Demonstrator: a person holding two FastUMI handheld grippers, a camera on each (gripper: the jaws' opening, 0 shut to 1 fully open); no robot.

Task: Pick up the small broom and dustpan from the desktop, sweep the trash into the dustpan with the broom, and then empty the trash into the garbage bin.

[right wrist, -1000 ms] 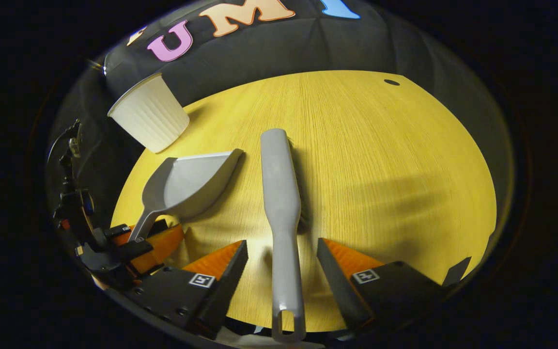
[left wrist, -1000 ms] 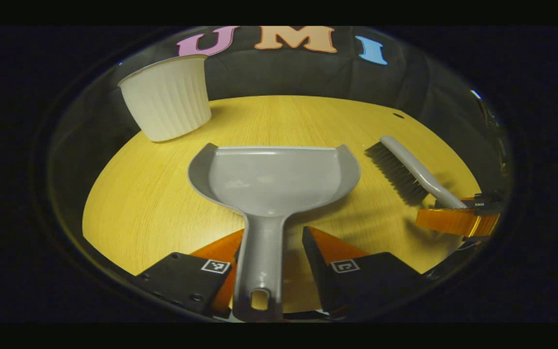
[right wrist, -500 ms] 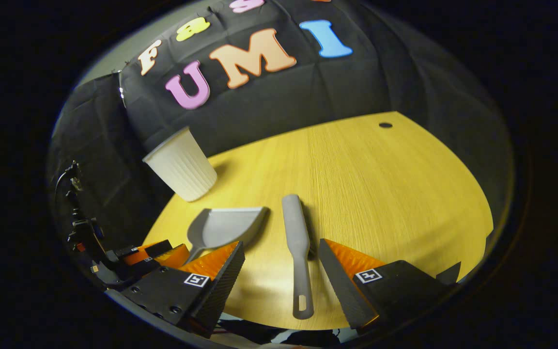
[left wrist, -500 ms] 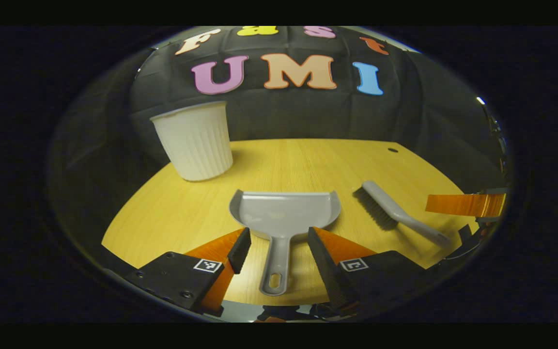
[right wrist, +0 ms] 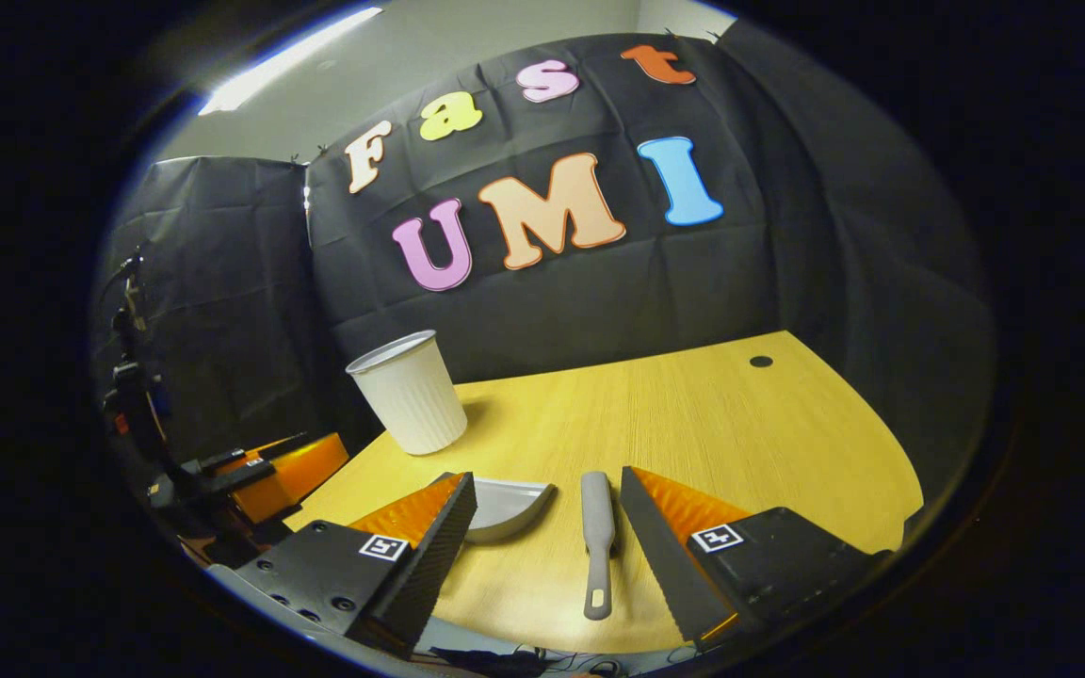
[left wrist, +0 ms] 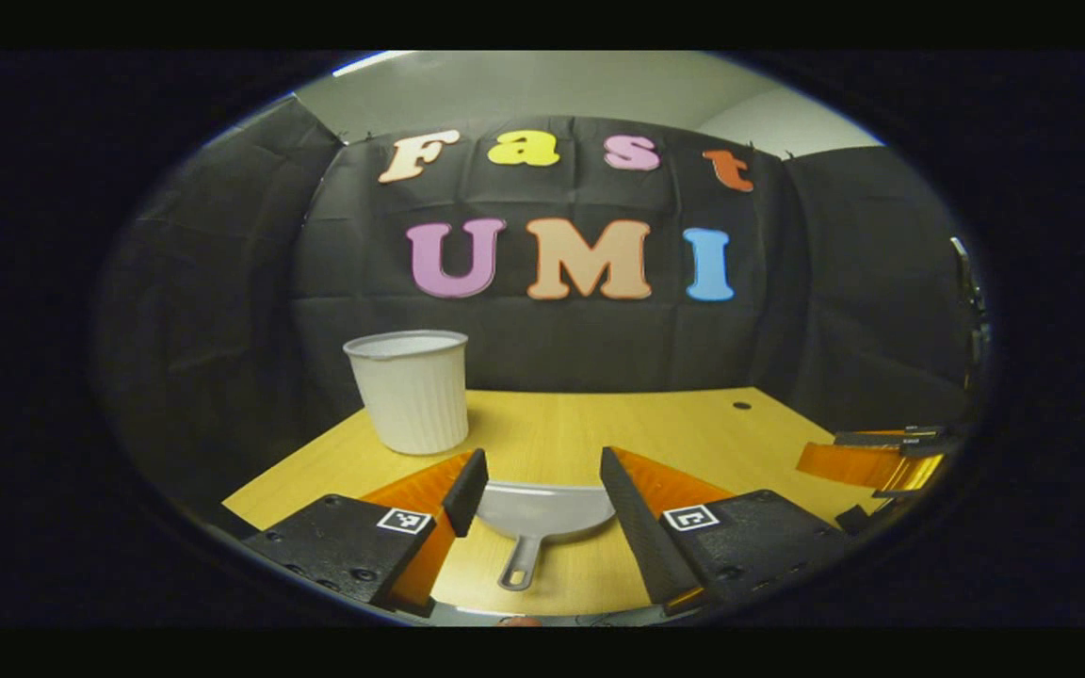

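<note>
A grey dustpan (left wrist: 541,515) lies flat on the yellow wooden desktop (left wrist: 561,424), handle toward me. My left gripper (left wrist: 537,469) hangs open well above and behind it, holding nothing. In the right gripper view a grey small broom (right wrist: 597,527) lies on the desktop (right wrist: 693,424) beside the dustpan (right wrist: 505,506), handle toward me. My right gripper (right wrist: 548,488) stands open above the broom, apart from it. The right gripper (left wrist: 867,461) shows at the right edge of the left gripper view. The left gripper (right wrist: 265,471) shows at the left of the right gripper view.
A white ribbed garbage bin (left wrist: 410,389) stands upright at the desktop's back left, also the bin (right wrist: 410,392) in the right gripper view. A small dark hole (right wrist: 761,362) marks the desktop's far right. Black cloth walls close the back and sides.
Both grippers have pulled back and up from the desktop, tilting level. The dustpan and broom stay lying where they were, now small and far below the open fingers.
</note>
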